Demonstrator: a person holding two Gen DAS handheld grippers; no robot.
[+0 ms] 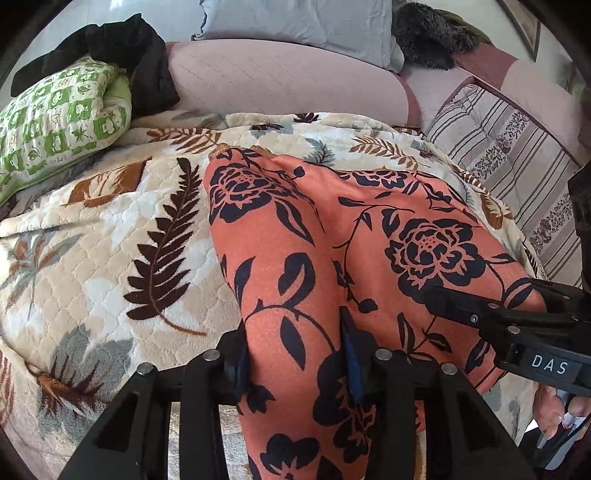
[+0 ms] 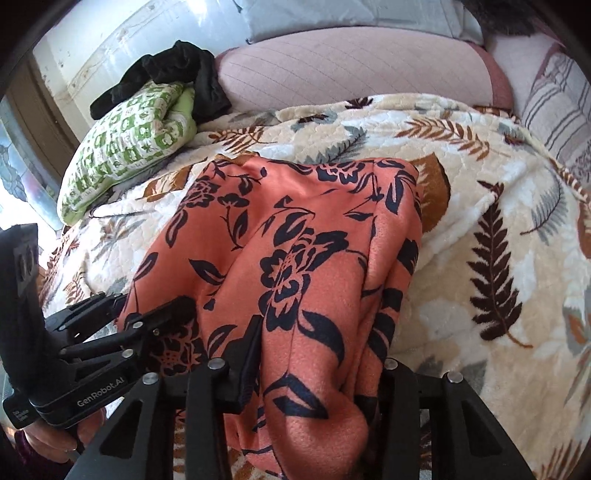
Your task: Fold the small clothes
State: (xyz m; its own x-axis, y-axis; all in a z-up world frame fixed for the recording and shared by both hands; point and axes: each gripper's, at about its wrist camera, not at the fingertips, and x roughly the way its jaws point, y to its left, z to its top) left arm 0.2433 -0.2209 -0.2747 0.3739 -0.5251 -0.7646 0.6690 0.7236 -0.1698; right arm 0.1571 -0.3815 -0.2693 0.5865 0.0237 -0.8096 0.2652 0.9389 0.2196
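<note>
— Orange cloth (image 1: 332, 258) with dark flowers lies on the leaf-print blanket (image 1: 110, 236), bunched up at its near end. Where are the tongs?

— Both at that near end. The left gripper (image 1: 295, 354) has a thick fold between its jaws, and the blue pads (image 1: 352, 365) press into it, so it is pinching the cloth.

— And the right one?

— The right gripper (image 2: 314, 369) does the same: cloth fills the gap between its jaws and hangs over them, gripped tight. In the left wrist view it comes in from the right, its tips resting on the cloth.

— What lies beyond?

— Far left, a green pillow (image 1: 62, 114) with a black garment (image 1: 122, 48) on it. Behind the blanket sits a pink cushion (image 1: 284, 81), a grey pillow (image 1: 303, 22) above that, and a striped cover (image 1: 509, 155) to the right.
</note>
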